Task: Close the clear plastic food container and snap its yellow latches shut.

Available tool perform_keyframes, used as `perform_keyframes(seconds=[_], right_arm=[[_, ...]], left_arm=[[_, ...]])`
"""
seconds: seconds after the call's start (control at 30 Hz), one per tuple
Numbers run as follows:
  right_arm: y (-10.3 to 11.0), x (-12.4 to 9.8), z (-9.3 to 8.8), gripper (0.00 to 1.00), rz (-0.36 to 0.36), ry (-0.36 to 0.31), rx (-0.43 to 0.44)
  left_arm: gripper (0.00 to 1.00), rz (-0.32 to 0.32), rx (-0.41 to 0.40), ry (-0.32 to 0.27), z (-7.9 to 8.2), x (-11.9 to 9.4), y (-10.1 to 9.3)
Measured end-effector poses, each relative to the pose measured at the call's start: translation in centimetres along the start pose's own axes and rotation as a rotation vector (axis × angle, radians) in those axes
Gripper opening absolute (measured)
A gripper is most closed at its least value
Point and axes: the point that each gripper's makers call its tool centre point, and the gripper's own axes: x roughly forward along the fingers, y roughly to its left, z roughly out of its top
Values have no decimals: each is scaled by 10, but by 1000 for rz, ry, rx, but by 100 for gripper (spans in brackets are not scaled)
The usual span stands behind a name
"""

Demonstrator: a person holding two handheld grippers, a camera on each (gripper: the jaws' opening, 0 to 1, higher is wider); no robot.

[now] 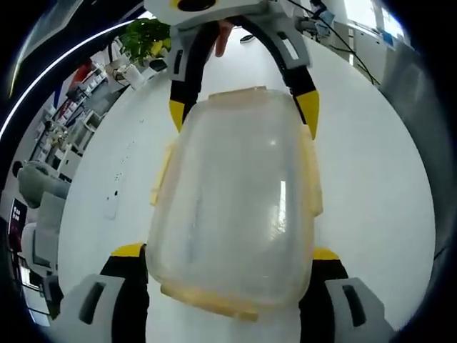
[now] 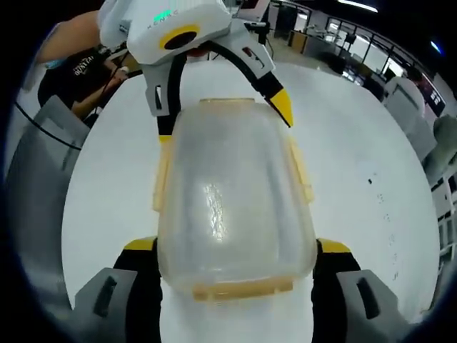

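The left gripper [image 1: 230,261] shows its 2 jaws at the bottom of the left gripper view, wide apart, each with a yellow tip and a grey body. In the right gripper view the same gripper [image 2: 225,114] comes in from the top, its jaws spread and pointing toward the camera.

The right gripper [image 2: 235,254] also has its 2 jaws spread wide at the bottom of its own view. In the left gripper view it [image 1: 243,114] comes in from the top, jaws apart, facing the left one. A fingertip [image 1: 221,39] shows between its arms.
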Motion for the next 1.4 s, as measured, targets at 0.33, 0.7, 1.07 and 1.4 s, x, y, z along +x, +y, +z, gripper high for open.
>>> perform_keyframes(seconds=[0.33,0.7,1.07,1.4], right_arm=[[2,-6,5,89,-28,-1,-25],[13,-28,17,98,-46,-61,11],[20,-62,32,100,-122,-170,66],[39,-105,29,97,-200,-263,117]], left_arm=[[83,31,23,-24,5,-8,0],[91,59,-125,-139,21,-35,-7],[89,160,-305,-260,33,-76,-7],[83,267,-410,-340,23,-126,-28]])
